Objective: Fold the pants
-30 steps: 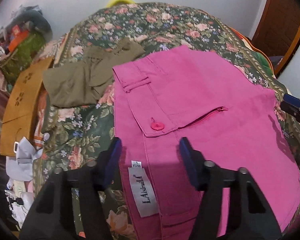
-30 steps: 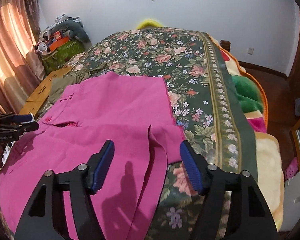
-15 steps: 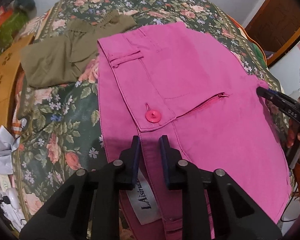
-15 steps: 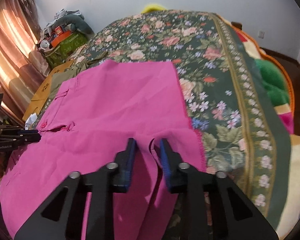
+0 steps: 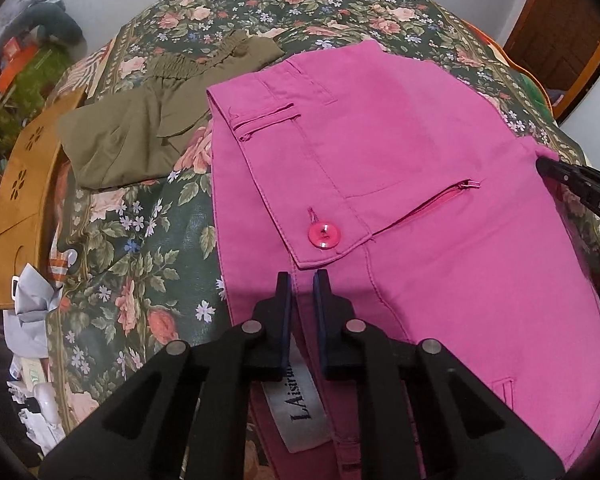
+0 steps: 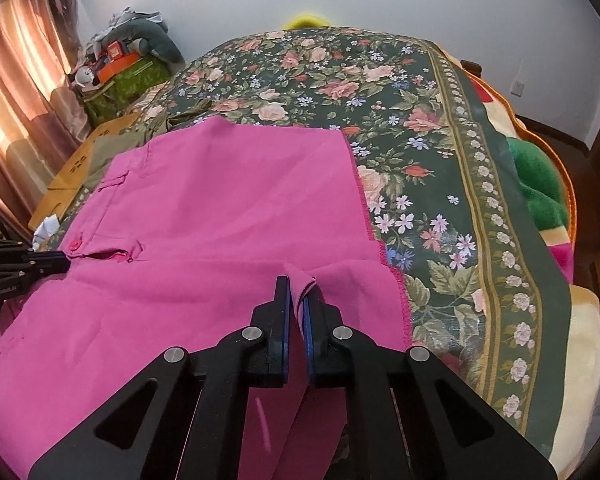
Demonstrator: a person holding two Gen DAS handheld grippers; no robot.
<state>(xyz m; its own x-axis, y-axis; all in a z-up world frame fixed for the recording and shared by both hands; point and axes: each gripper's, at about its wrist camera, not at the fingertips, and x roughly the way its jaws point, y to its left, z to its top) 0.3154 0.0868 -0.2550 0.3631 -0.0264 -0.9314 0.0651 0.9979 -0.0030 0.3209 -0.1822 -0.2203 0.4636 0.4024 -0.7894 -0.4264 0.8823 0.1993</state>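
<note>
Pink pants (image 5: pixel 400 168) lie spread on a floral bedspread (image 5: pixel 148 240); they also show in the right wrist view (image 6: pixel 220 208). My left gripper (image 5: pixel 301 280) is shut on the waistband, just below the pink button (image 5: pixel 323 233), above a white label (image 5: pixel 296 412). My right gripper (image 6: pixel 296 286) is shut on a raised pinch of leg fabric near the hem. Each gripper shows in the other's view, the right one (image 5: pixel 572 184) at the right edge and the left one (image 6: pixel 24 266) at the left edge.
Olive pants (image 5: pixel 140 132) lie folded on the bed left of the pink ones. A tan cardboard box (image 5: pixel 20 184) stands beside the bed at left, with clutter (image 6: pixel 128 60) behind it. Blankets (image 6: pixel 540 184) hang off the bed's right side.
Both grippers went from wide open to shut on the pink pants. The right one now holds a lifted fold of fabric.
</note>
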